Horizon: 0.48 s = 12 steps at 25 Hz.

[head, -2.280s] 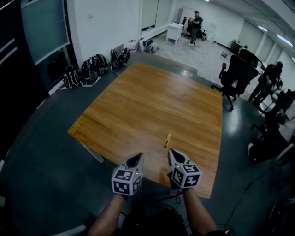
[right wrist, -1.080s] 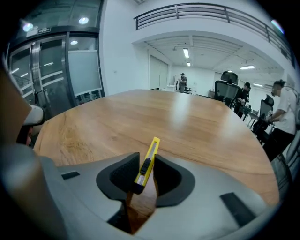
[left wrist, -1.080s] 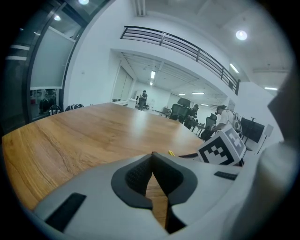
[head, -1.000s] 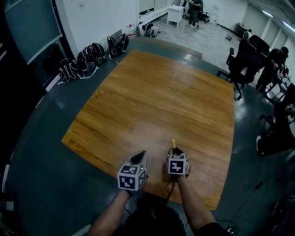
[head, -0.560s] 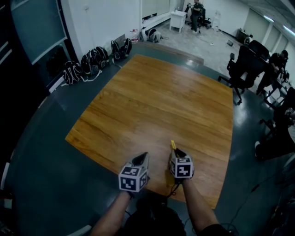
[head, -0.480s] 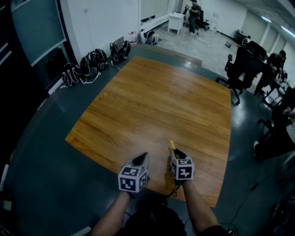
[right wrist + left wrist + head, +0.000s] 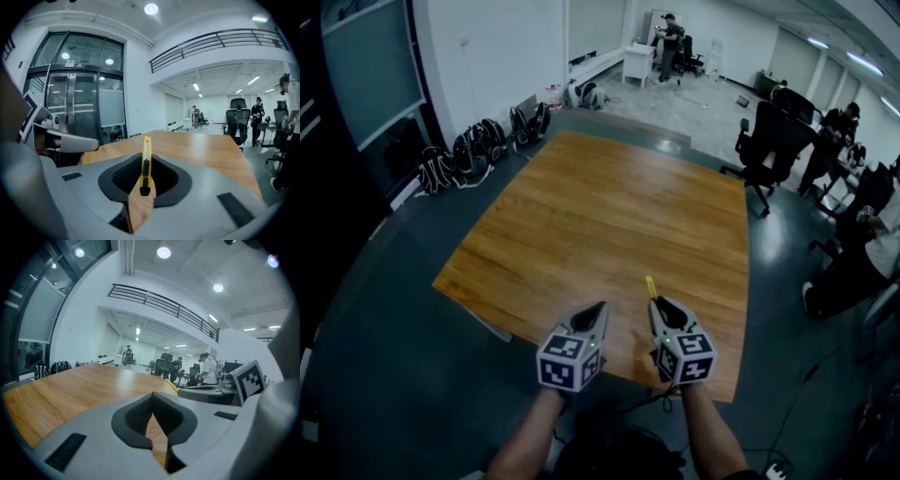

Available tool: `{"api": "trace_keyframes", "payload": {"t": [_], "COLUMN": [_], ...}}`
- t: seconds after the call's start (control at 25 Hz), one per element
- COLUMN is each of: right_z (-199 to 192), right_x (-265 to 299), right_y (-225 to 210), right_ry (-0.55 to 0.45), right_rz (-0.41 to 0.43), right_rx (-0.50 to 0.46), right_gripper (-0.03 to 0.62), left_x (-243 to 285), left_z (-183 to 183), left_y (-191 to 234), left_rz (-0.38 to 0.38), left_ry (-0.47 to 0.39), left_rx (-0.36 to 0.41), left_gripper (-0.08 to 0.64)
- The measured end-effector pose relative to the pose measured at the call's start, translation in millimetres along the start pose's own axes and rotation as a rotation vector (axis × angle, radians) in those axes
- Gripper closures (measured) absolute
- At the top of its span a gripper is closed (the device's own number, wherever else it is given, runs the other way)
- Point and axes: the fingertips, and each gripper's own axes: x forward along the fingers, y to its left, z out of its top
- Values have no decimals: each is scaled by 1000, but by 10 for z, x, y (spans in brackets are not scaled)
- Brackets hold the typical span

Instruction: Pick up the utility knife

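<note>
Fingers (image 7: 123, 180) of my right gripper (image 7: 660, 306) pinch the yellow utility knife (image 7: 146, 161) above the table (image 7: 581, 206), maybe only by its end, so a shake could make it slip out.

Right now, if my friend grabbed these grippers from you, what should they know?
The left gripper is shut and empty, and hovers over the near edge of the wooden table.
The right gripper is shut on the yellow utility knife, which sticks out forward past the jaws.
Done: the knife is gripped and looks clear of the table.
Left to do: probably just hold the grip steady.
</note>
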Motion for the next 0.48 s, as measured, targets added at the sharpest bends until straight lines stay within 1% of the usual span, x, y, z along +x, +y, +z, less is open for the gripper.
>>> {"api": "trace_keyframes", "payload": {"t": [0.2,0.48], "right_z": [305,548], "right_x": [-530,-1210], "right_y": [91,116], "right_ry": [-108,-225], "right_rz": [64,165], "right_rx": [4,12], "right_gripper": [520,522], "left_x": [-211,-524], "left_z": [175,252], "left_y": [-400,-953], "left_rz": [-6,37], "left_ry": [-51,-98], "left_rx": [28,46], "left_gripper": [554,554]}}
